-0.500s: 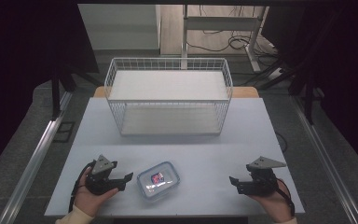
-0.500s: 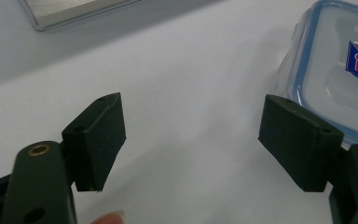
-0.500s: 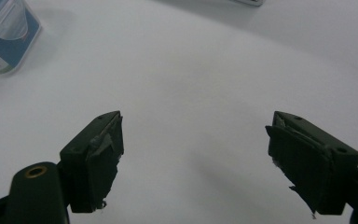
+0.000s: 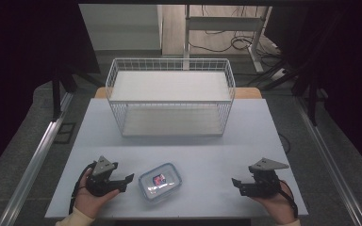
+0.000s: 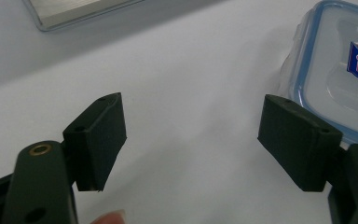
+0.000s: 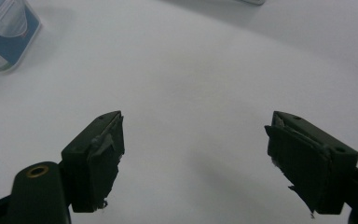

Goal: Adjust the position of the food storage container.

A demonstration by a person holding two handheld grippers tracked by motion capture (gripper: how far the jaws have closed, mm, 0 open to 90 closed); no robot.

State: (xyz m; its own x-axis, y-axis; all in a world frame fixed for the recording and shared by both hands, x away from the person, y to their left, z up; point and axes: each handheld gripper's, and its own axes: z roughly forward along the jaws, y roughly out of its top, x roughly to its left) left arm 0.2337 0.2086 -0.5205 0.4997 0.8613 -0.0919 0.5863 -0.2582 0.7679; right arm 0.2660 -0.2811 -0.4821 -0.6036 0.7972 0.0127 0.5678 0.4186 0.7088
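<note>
The left gripper point(image 4: 122, 181) sits wide open and empty just left of the lidded container point(image 4: 160, 181) at the table's point(image 4: 207, 146) near edge; squaring its jaws across the lid rim would likely grip best. The right gripper point(image 4: 239, 184) (also wide open, empty) waits well right. A wire basket point(image 4: 171, 96) stands far; the room is dark.

The box point(image 4: 160, 181) sits near the bench's point(image 4: 264, 136) front edge. Bare bench lies open on its right, as far as the right tool point(image 4: 238, 183). The left tool point(image 4: 126, 182) is just beside its left edge. Behind the box, past an open strip, the wire basket point(image 4: 169, 96) blocks the back.
</note>
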